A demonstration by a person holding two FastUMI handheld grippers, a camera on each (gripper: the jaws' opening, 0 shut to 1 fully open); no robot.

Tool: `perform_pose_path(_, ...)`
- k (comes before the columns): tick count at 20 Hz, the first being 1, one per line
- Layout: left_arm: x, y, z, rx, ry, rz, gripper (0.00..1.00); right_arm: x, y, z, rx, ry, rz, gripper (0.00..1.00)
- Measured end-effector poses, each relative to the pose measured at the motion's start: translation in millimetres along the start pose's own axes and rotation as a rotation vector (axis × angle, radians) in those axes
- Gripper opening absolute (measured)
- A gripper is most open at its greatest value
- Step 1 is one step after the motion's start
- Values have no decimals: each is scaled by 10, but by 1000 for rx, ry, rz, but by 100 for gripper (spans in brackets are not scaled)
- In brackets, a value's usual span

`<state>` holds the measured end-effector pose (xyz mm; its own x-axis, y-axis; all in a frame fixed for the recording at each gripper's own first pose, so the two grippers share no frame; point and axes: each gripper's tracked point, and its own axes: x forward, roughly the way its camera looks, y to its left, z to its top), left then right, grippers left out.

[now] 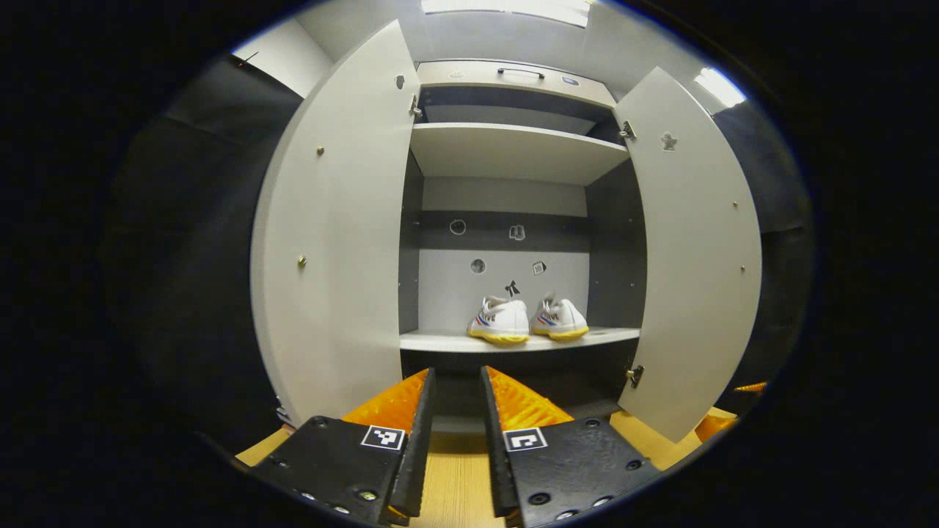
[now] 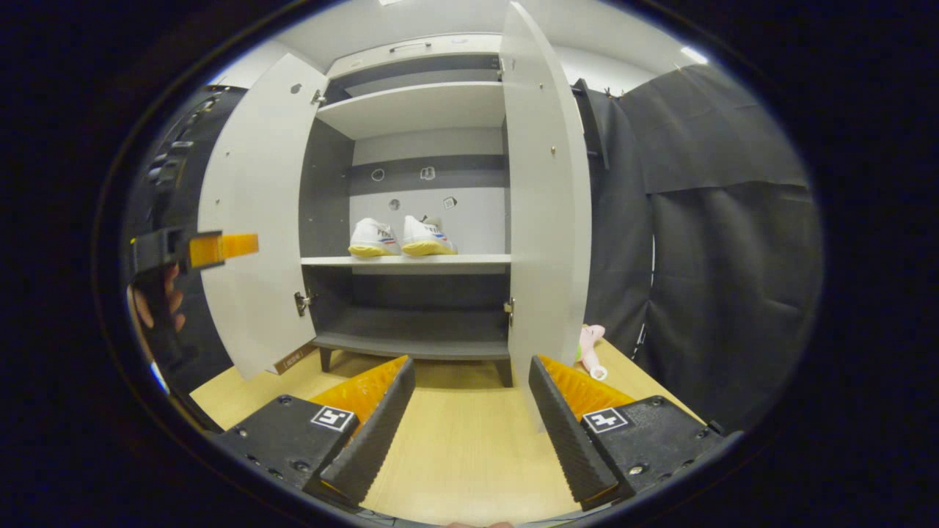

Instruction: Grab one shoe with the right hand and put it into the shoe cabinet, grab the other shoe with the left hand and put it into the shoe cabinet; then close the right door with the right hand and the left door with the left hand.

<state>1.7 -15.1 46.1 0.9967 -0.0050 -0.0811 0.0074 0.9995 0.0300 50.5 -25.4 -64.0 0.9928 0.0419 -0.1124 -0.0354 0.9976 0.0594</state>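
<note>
1. Right gripper (image 2: 469,418) – jaws wide apart, holding nothing, low over the counter (image 2: 455,455), facing the shoe cabinet (image 2: 411,110). The edge of the right door (image 2: 543,220) stands just ahead of its right finger.
2. Left gripper (image 1: 456,411) – jaws only a narrow gap apart, holding nothing, pointed at the cabinet's middle. In the right gripper view it shows at far left (image 2: 220,248) with a hand (image 2: 158,304) behind it, beside the left door (image 2: 253,220).
3. Both shoes (image 1: 527,321) sit side by side on the middle shelf (image 1: 513,340), heels out, near the front edge, touching or nearly so. Judged: placing is done, doors are left.
4. Step in hand, judged: shut the right door. It stands swung out roughly square to the cabinet front. Bring the right gripper round to the door's outer face, push near the free edge, far from the hinges (image 2: 508,308), follow the arc.
5. Edges – shoe heels look inside the shelf line, so the door should clear them; cannot tell for sure.
6. Room: the counter ahead is bare. A small pink toy (image 2: 589,345) lies just beyond the right door by the black cloth; the cloth hangs close there, so room outside the door is tight.
</note>
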Motion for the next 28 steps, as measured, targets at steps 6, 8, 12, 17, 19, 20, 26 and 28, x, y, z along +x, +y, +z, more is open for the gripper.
perform_pose_path(6, -573, -143, -281, -37, -14, -11, 61, -188, -7, -127, -7, 24, 3, 98)
perform_pose_path(8, -664, -112, -378, -36, 7, 9, 71, -286, -44, -95, 10, 7, -9, 98)
perform_pose_path(12, -793, -140, -513, -84, 24, 11, 92, -470, -343, 16, 49, -14, -77, 99)
perform_pose_path(17, -874, -180, -608, -24, 44, -12, 93, -529, -1461, 433, 36, -70, -293, 99)
perform_pose_path(19, -894, -210, -668, -14, 59, -27, 93, -481, -1846, 679, 48, -91, -360, 99)
perform_pose_path(20, -908, -214, -683, -13, 62, -28, 93, -440, -2003, 787, 58, -98, -387, 99)
perform_pose_path(26, -927, -164, -719, -12, 72, -15, 93, -46, -2507, 1440, 84, -159, -433, 99)
perform_pose_path(28, -920, -143, -739, -9, 81, -10, 93, 129, -2501, 1632, 80, -166, -413, 99)
